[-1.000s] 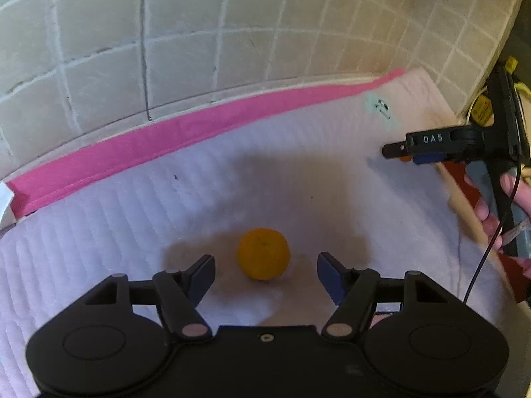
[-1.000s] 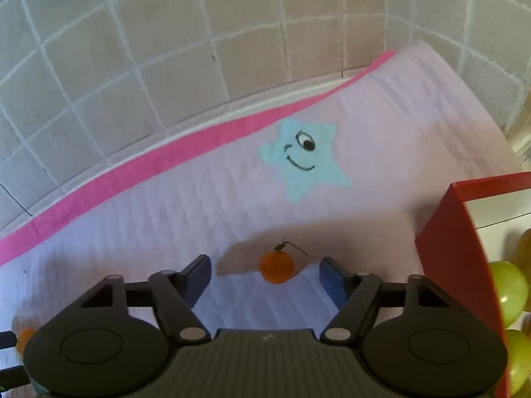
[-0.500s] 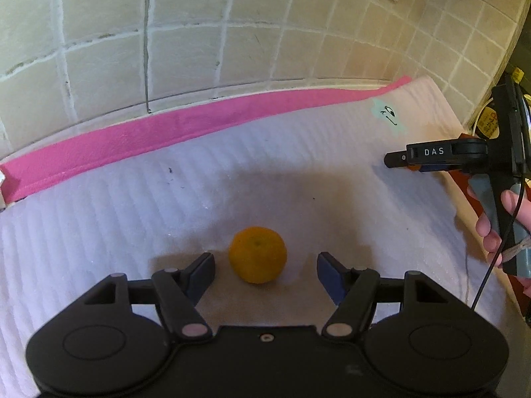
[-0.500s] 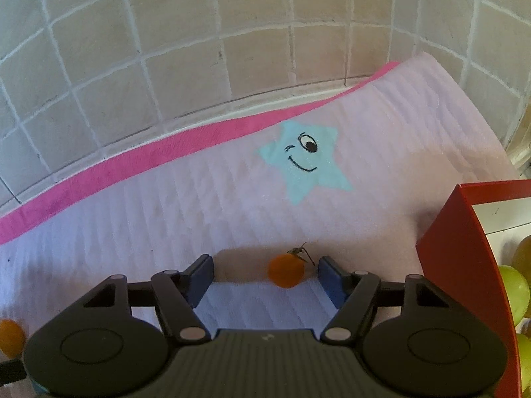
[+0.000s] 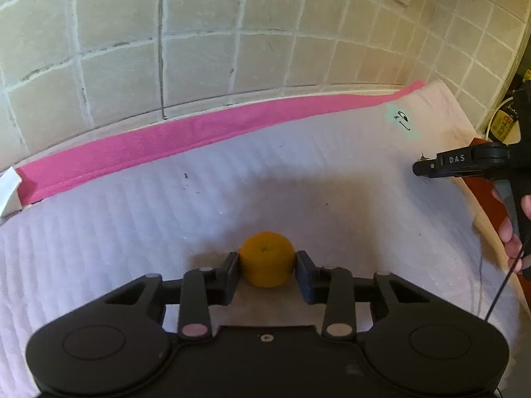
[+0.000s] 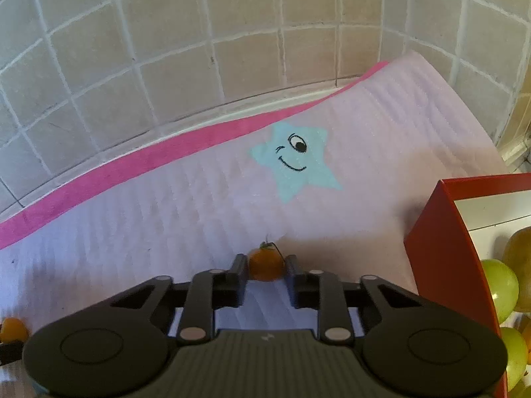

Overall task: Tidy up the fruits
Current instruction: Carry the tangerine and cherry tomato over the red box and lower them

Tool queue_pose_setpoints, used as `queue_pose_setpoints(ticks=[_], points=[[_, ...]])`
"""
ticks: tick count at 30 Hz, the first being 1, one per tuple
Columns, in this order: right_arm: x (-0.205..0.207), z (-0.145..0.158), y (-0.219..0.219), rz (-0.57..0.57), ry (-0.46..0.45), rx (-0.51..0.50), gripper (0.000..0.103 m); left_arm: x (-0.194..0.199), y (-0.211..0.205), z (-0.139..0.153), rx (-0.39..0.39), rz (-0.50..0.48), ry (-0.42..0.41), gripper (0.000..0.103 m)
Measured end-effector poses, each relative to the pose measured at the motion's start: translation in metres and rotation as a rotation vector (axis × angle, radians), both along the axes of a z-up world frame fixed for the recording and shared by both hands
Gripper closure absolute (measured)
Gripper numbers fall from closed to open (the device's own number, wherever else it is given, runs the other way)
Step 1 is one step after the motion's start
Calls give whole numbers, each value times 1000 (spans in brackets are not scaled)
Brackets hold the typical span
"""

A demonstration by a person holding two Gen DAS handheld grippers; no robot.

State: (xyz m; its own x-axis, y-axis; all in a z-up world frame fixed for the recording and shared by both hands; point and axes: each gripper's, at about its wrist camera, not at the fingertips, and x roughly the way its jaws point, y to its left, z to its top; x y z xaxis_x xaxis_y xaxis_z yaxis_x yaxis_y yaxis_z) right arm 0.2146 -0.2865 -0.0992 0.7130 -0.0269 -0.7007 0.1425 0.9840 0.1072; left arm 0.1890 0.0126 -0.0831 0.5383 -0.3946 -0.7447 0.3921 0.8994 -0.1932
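Note:
In the left wrist view my left gripper (image 5: 267, 265) is shut on an orange mandarin (image 5: 266, 255) that rests on the white quilted towel (image 5: 298, 172). In the right wrist view my right gripper (image 6: 265, 267) is shut on a small orange cherry tomato (image 6: 264, 264) with a thin stem, low over the same towel. The right gripper also shows from the side in the left wrist view (image 5: 431, 167). The mandarin shows at the far left edge of the right wrist view (image 6: 12, 328).
A red box (image 6: 441, 252) stands at the right and holds green fruits (image 6: 501, 288). The towel has a pink border (image 5: 199, 132) along the tiled wall (image 5: 199, 33) and a blue star patch (image 6: 295, 162).
Both grippers have closed from wide open onto their fruits: the left on the mandarin, the right on the small tomato. Both moved slightly forward.

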Motion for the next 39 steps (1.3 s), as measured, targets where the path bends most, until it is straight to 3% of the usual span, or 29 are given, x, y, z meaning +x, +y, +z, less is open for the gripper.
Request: queue_pose_setpoints(ticks=[9, 21, 31, 39], points=[[-35, 6, 9, 69, -3, 67, 81, -22, -1, 11, 29, 25, -7, 60], [-134, 28, 17, 198, -24, 177, 81, -92, -5, 53, 33, 53, -57, 60], [-211, 83, -15, 195, -166, 172, 81, -121, -53, 106, 4, -61, -188, 60], [-266, 114, -87, 39, -263, 117, 80, -115, -134, 151, -53, -224, -302, 60]])
